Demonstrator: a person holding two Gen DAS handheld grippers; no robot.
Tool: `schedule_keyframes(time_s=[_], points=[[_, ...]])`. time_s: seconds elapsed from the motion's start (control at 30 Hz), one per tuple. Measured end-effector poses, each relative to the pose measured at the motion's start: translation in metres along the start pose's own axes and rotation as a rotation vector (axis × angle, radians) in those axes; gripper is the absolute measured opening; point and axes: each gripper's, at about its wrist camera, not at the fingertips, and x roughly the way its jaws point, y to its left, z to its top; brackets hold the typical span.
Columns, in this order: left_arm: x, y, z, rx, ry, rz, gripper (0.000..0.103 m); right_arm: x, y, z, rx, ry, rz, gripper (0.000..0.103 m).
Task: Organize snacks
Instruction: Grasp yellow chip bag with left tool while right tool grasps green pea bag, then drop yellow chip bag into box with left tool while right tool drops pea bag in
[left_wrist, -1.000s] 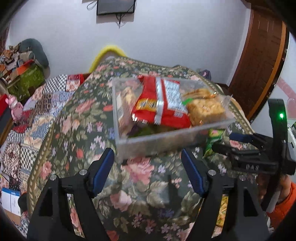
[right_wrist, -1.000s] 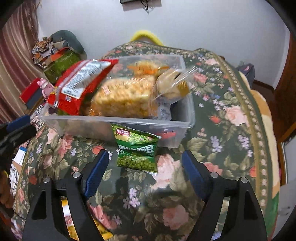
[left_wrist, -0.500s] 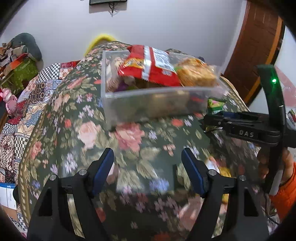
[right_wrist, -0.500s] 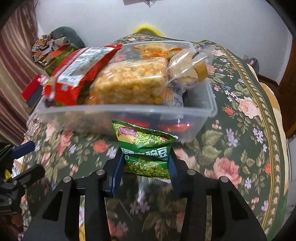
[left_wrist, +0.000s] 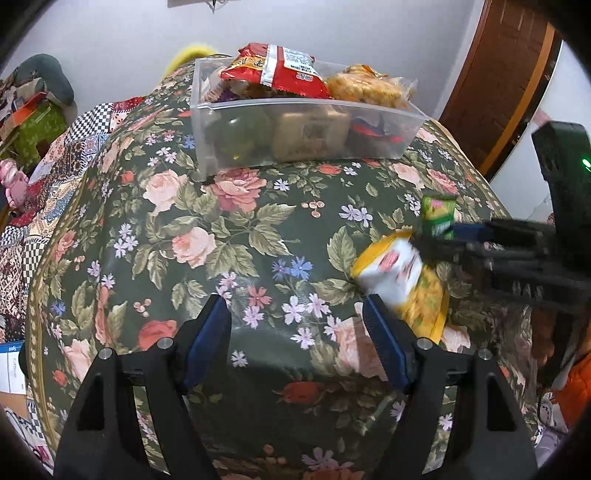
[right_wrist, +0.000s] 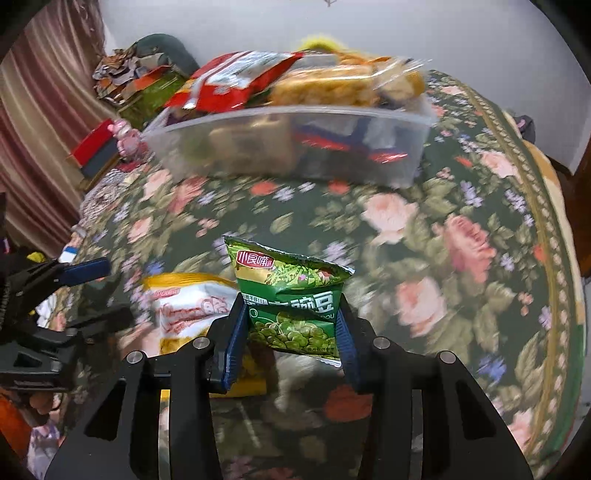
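Two grippers: right gripper (right_wrist: 291, 332), jaws just closed, clamps the green pea packet (right_wrist: 291, 295); left gripper (left_wrist: 297, 336), jaws wide, empty above the floral cloth (left_wrist: 229, 221).

The right gripper (right_wrist: 291, 328) tilts steeply downward, and its jaws, which have just been closing, now clamp a green snack packet (right_wrist: 290, 299). To its left, the left gripper (left_wrist: 297, 332) tilts down likewise, jaws spread wide with nothing between them.

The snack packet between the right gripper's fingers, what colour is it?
Green, with green peas printed on the snack packet. The right wrist view shows it best.
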Motion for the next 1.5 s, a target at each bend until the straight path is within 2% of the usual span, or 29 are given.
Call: schedule_keyframes(time_s=[0.13,0.3,0.53,0.77,0.8,0.9,0.97,1.23,1.5], points=[[0.002,0.006,0.007,-0.036,-0.008,0.045,0.076,0.000,0.016,-0.007,-0.026,0.003,0.009,0.040],[-0.007,0.005,0.009,-0.055,-0.020,0.036,0.076,-0.014,0.008,-0.011,0.018,-0.022,0.015,0.040],[-0.014,-0.024,0.009,-0.051,-0.025,-0.028,0.077,-0.049,-0.010,-0.014,0.062,-0.092,-0.037,0.040],[0.019,-0.054,0.002,-0.011,0.044,-0.074,0.076,-0.066,-0.019,-0.020,0.085,-0.118,-0.048,0.040],[0.022,-0.056,0.001,-0.013,0.032,-0.064,0.075,-0.067,-0.019,-0.021,0.087,-0.118,-0.047,0.040],[0.022,-0.060,0.001,0.040,-0.007,-0.009,0.055,-0.066,-0.017,-0.021,0.086,-0.120,-0.040,0.040],[0.021,-0.056,0.002,0.027,-0.013,-0.028,0.052,-0.065,-0.015,-0.020,0.082,-0.122,-0.036,0.040],[0.000,-0.035,0.014,-0.022,-0.077,-0.027,0.051,-0.062,-0.010,-0.004,0.067,-0.138,-0.031,0.040],[-0.028,-0.019,0.066,-0.024,-0.189,-0.020,0.051,-0.066,-0.013,0.040,0.054,-0.214,-0.040,0.040]])
